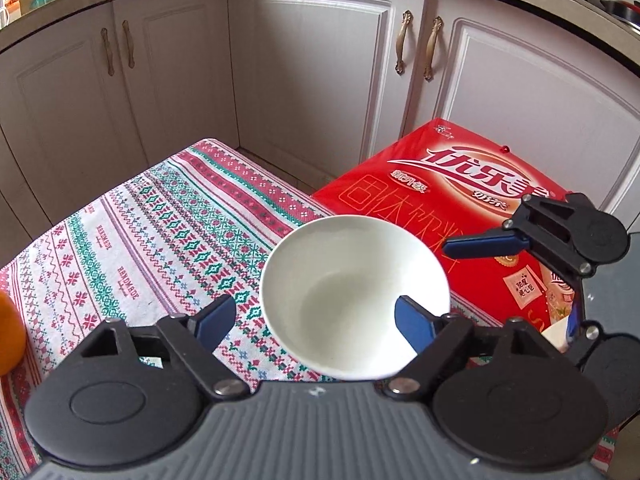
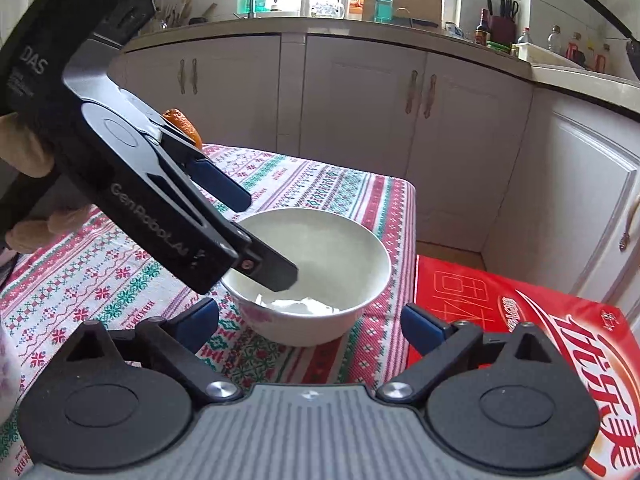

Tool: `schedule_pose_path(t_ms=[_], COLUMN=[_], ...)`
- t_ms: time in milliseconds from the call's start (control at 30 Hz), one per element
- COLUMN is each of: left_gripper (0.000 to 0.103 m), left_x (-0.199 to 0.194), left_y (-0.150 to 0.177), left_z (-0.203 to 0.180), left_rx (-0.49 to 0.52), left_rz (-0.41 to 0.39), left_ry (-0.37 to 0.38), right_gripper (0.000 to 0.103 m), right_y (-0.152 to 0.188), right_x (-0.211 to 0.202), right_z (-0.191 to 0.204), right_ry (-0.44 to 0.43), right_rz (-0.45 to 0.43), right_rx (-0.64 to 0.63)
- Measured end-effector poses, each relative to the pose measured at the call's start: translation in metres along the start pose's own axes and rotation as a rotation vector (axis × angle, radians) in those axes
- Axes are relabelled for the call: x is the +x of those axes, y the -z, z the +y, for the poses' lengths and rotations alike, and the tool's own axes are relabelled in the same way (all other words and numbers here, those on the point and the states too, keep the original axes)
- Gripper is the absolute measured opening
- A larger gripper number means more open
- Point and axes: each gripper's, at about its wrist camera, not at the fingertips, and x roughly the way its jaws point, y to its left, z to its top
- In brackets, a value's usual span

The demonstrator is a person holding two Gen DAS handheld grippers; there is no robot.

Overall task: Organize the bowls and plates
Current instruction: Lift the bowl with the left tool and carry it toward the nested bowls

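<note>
1. The white glazed ceramic bowl [image 1: 354, 298] sits upright on the red, green and white patterned tablecloth [image 1: 160, 232], near the table's right edge, just beside the red printed cardboard carton [image 1: 460, 196]. It looks empty.

2. Your left gripper [image 1: 314, 320] has its blue-padded jaws spread wide. One finger dips inside the bowl, the other stands outside the rim, so the wall lies between them; nothing is clamped yet.

3. Your right gripper [image 2: 310, 322] hangs just short of the bowl, jaws equally wide, holding nothing. Its view shows the left tool reaching down into the bowl.

4. By my judgement the task is at an early stage: this bowl is not yet lifted, and no stack or plates show in either view. Where it should go I cannot tell; a pale object at the right edge of the left view might be more crockery, but it is mostly hidden.

5. An orange fruit [image 1: 10, 332] lies on the cloth at the left, well apart from the bowl.
</note>
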Motion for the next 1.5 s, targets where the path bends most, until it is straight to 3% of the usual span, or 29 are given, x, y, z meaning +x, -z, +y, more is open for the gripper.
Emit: schedule_pose_path(t_ms=[167, 1000, 1500], left_gripper=[0.078, 0.067, 0.067], left_x=[0.007, 0.018, -0.033], left_y=[-0.004, -0.009, 0.006], left_z=[0.001, -0.001, -0.013], left_rx=[-0.018, -0.014, -0.021], left_rz=[0.009, 0.041, -0.010], left_ry=[-0.005, 0.027, 0.022], right_gripper=[0.089, 0.087, 0.087], right_y=[-0.004, -0.005, -0.012], right_x=[0.007, 0.010, -0.028], right_z=[-0.002, 0.002, 0.028], right_ry=[-0.017, -0.021, -0.032], right_rz=[0.005, 0.036, 0.013], right_rx=[-0.012, -0.028, -0.040])
